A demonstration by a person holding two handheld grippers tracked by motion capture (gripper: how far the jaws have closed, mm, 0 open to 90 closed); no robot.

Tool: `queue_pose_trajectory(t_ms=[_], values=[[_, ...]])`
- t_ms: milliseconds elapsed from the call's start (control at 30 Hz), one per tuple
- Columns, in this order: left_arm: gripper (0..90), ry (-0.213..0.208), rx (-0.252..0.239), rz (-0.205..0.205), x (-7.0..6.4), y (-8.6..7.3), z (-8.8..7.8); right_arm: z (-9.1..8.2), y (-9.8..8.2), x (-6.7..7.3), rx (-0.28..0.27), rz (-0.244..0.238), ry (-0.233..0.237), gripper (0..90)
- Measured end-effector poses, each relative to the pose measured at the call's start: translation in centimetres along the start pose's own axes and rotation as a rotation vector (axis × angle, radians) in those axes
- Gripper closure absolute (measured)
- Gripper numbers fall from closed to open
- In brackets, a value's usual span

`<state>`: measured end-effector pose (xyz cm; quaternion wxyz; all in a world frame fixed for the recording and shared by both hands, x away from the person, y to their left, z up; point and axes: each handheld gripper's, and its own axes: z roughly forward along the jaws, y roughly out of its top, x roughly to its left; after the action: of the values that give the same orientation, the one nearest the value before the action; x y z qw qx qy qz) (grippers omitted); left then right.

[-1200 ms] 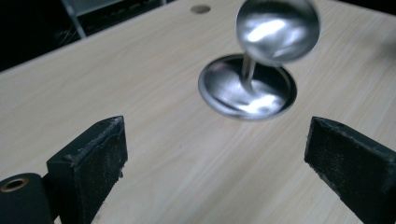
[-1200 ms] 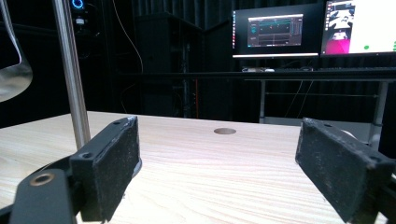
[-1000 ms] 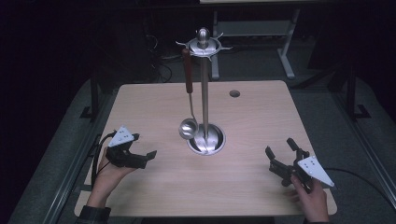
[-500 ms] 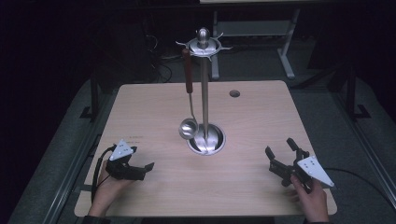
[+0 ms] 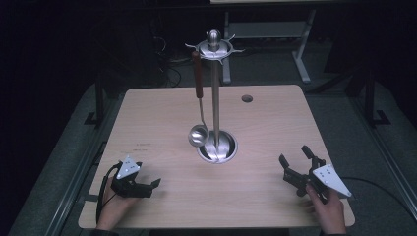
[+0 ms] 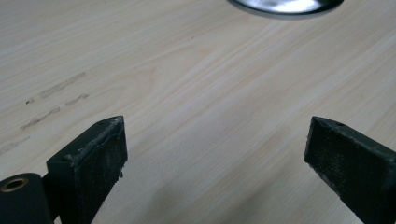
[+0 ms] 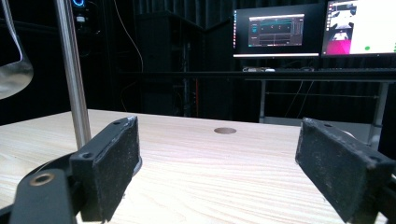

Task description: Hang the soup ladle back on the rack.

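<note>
A steel utensil stand (image 5: 215, 98) rises from a round base (image 5: 218, 147) at the table's middle. From its top hooks hangs a ladle (image 5: 198, 103) with a brown handle, its bowl just above the base. My left gripper (image 5: 147, 188) lies low at the front left of the table, open, with nothing between its jaws; its own view has bare wood and the base's edge (image 6: 286, 6) ahead. Over the front right my right gripper (image 5: 294, 163) is open and empty, facing the stand's pole (image 7: 72, 74) and the ladle bowl (image 7: 13, 77).
The wooden table (image 5: 162, 118) has a round cable hole (image 5: 247, 98) at the back right. Faint marks (image 6: 56, 93) show on the wood near the left gripper. Beyond the table stand a desk with lit monitors (image 7: 275, 32) and dark surroundings.
My left gripper has moved back toward the front left edge and sunk down to the table. The right gripper has stayed put.
</note>
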<state>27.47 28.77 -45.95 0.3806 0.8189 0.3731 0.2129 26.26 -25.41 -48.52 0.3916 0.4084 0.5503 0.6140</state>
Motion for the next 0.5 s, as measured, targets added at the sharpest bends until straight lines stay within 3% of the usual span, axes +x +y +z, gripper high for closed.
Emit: queue_pose_trajectory(t_ms=[500], values=[[1.9,0.014,0.011,-0.014,0.4,-0.56,0.3,0.01,0.0,0.09,0.005,-0.006,0.003,12.8]])
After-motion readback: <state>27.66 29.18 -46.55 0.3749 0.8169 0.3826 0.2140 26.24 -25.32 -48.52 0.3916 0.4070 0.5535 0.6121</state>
